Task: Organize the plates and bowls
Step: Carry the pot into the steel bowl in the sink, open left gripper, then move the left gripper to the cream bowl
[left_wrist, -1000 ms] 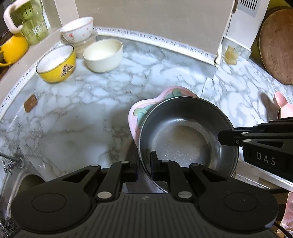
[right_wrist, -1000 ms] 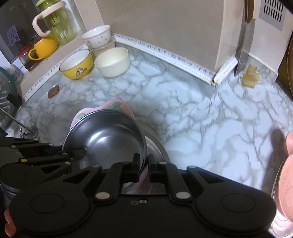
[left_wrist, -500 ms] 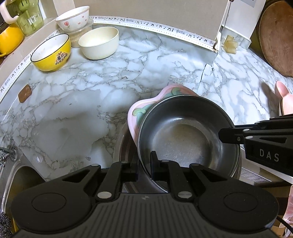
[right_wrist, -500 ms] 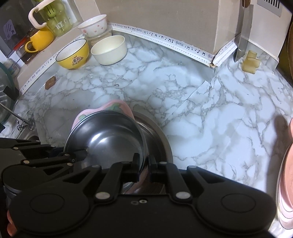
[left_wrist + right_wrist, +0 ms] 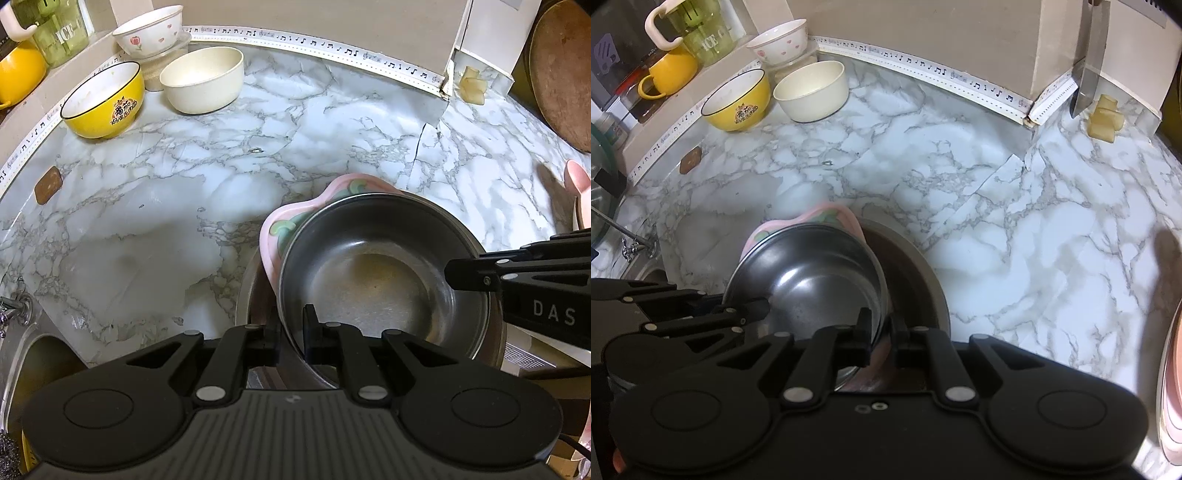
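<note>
A steel bowl (image 5: 369,280) sits tilted on a pink plate with green marks (image 5: 284,225), and both hang over a larger steel bowl (image 5: 245,291) on the marble counter. My left gripper (image 5: 291,332) is shut on the steel bowl's near rim. From the right side my right gripper (image 5: 881,332) is shut on the opposite rim of the steel bowl (image 5: 812,284). Its pink plate (image 5: 827,216) peeks out behind, with the larger steel bowl (image 5: 916,280) underneath. Each gripper shows at the edge of the other's view.
At the back left stand a yellow bowl (image 5: 103,103), a cream bowl (image 5: 203,79) and a white flowered bowl (image 5: 147,33). A yellow mug (image 5: 668,72) and a green jug (image 5: 701,33) are on the ledge. A knife (image 5: 1089,62) hangs at the back right. Pink plates (image 5: 1172,387) lie far right; a sink (image 5: 37,354) is at the left.
Both grippers keep their hold on the steel bowl. The views have shifted slightly, and more of the larger steel bowl underneath now shows.
</note>
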A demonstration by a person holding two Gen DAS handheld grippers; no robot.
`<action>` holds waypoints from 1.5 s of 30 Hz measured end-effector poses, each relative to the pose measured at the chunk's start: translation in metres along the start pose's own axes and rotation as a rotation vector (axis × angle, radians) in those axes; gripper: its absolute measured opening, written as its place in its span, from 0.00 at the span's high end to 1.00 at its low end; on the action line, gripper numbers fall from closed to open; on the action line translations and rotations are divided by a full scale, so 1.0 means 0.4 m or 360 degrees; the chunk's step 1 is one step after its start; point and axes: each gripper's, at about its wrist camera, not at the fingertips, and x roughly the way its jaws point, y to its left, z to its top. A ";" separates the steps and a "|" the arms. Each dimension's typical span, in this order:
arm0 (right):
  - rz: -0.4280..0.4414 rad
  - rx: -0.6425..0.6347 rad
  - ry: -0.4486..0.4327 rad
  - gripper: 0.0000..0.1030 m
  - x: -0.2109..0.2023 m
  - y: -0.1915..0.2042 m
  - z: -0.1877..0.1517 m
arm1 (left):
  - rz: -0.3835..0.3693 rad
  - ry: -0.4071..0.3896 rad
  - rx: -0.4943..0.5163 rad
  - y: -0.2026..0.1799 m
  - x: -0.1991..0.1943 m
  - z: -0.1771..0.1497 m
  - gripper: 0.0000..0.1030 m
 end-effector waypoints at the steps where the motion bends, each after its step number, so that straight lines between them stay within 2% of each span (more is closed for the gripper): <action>1: 0.0000 0.0003 0.0002 0.89 0.000 0.000 0.001 | 0.0000 -0.0001 0.0002 0.001 0.001 0.000 0.91; 11: 0.0014 -0.0012 0.0022 0.84 0.004 0.002 0.004 | -0.0048 0.0002 -0.0003 0.014 0.002 0.006 0.90; 21: 0.0017 -0.0055 -0.0023 0.76 -0.024 0.013 0.008 | -0.0064 -0.0072 -0.0010 0.035 -0.039 0.013 0.88; 26: 0.0030 -0.0089 -0.0063 0.70 -0.053 0.024 0.015 | -0.0082 -0.0132 -0.0016 0.050 -0.072 0.020 0.86; 28: 0.0041 -0.0107 -0.0083 0.69 -0.063 0.032 0.020 | -0.0087 -0.0155 -0.0019 0.057 -0.083 0.023 0.81; 30: 0.0046 -0.0124 -0.0102 0.67 -0.072 0.040 0.026 | -0.0082 -0.0186 -0.0023 0.062 -0.095 0.028 0.65; 33: 0.0052 -0.0136 -0.0129 0.64 -0.085 0.049 0.039 | -0.0075 -0.0247 -0.0016 0.069 -0.116 0.037 0.49; 41: 0.0067 -0.0163 -0.0205 0.49 -0.115 0.065 0.095 | -0.0048 -0.0363 -0.0052 0.098 -0.157 0.087 0.46; 45: 0.0071 -0.0180 -0.0251 0.30 -0.120 0.071 0.128 | -0.0029 -0.0411 -0.0091 0.120 -0.165 0.116 0.44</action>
